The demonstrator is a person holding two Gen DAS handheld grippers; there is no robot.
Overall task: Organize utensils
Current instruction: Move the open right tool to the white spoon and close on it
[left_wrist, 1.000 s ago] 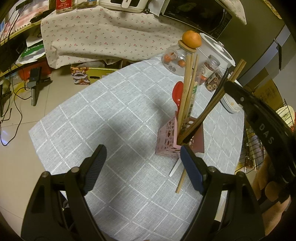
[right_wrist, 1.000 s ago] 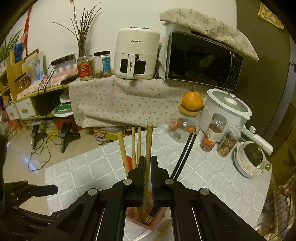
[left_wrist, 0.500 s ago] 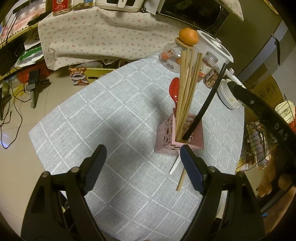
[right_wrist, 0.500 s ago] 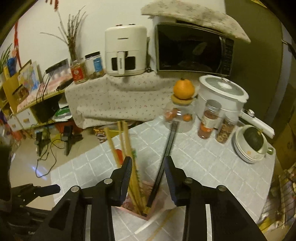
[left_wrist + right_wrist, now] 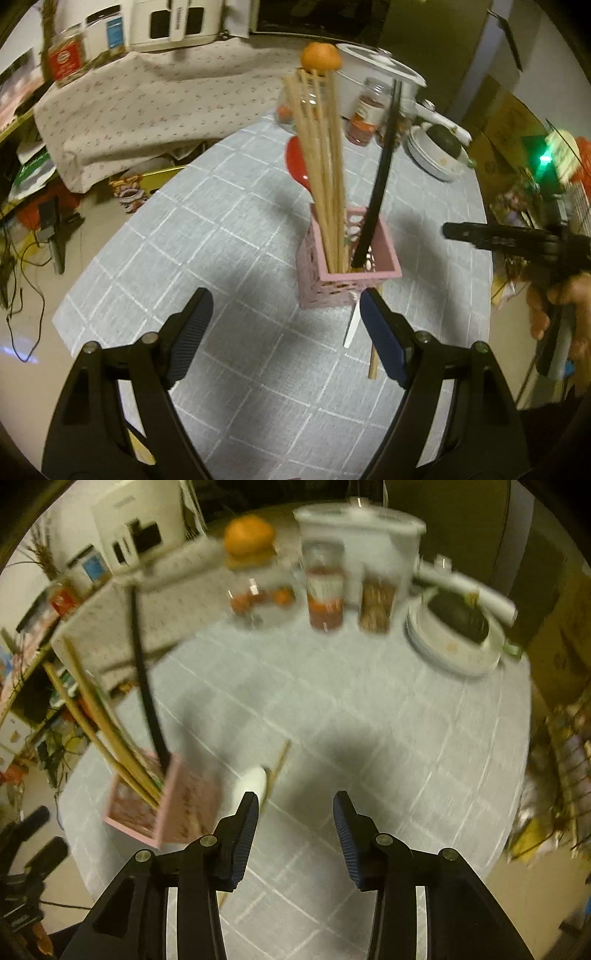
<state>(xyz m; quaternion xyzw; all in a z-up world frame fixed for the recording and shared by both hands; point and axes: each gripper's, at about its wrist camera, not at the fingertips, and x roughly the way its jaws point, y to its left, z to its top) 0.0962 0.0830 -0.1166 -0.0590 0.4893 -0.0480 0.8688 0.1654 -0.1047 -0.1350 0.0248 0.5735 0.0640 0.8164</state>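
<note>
Your right gripper (image 5: 295, 812) is opening with nothing between its pads, and your left gripper (image 5: 284, 328) is hanging released. The loose wooden chopstick (image 5: 277, 768) is lying flat on the grey checked tablecloth (image 5: 369, 720) beside the pink perforated square holder (image 5: 347, 266), long axis pointing toward the jars.

Black grippers (image 5: 286, 336), blue ribbed pads (image 5: 349, 834)

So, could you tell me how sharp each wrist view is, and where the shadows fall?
Left wrist view: mostly sharp, with the pink utensil holder and black chopsticks crisp, and soft shadows on the checked tablecloth to the holder's left. Right wrist view: heavily motion-blurred, jars and holder smeared, with a dark shadow ahead of the opening, empty right gripper.
</note>
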